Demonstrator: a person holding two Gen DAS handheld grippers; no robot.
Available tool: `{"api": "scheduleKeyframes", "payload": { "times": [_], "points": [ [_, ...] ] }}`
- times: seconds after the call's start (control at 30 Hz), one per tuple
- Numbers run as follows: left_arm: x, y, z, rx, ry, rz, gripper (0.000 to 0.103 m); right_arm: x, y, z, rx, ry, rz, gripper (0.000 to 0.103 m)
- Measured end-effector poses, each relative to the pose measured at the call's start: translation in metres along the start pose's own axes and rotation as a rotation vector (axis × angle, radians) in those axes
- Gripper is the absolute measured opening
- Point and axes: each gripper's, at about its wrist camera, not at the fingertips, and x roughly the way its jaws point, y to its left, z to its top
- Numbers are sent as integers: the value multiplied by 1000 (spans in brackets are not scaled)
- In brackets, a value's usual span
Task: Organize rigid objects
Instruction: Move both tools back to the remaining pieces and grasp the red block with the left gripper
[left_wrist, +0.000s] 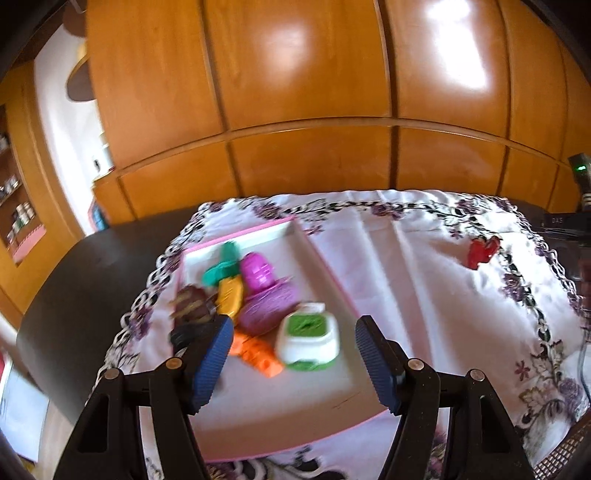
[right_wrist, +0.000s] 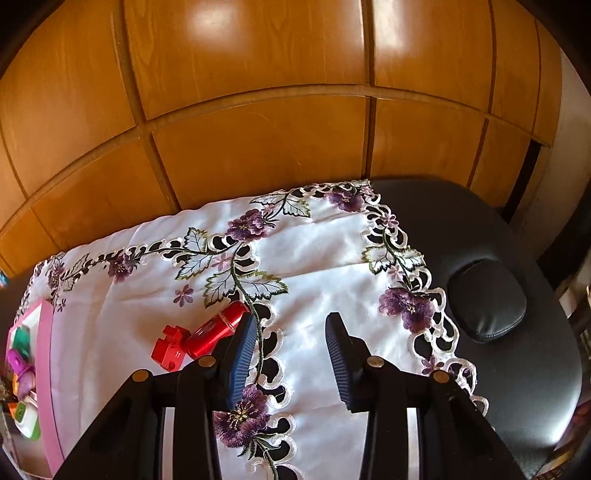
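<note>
Both grippers are hovering with fingers released, nothing held: left gripper (left_wrist: 291, 363) over the pink tray (left_wrist: 258, 230) of toys, right gripper (right_wrist: 290, 360) just beside the red toy (right_wrist: 201, 338) lying on the embroidered cloth (right_wrist: 332, 258). Swing left, straddle it squarely, then clench.

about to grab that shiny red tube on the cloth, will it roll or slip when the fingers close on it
The red tube looks round and glossy, so it may well roll if nudged sideways and could slip between ribbed fingers. The red block touching its end might stop it on that side. It lies on loose, creased tablecloth, which probably damps rolling somewhat.
</note>
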Motion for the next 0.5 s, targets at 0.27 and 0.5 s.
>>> {"api": "scheduleKeyframes", "payload": {
  "times": [0.27,0.5],
  "points": [
    [16,-52,26,82,2,-108,69,-2,-16,4,88,6,5,38],
    [44,-106,37,142,55,-231,69,2,-31,5,170,41,24,39]
  ]
}}
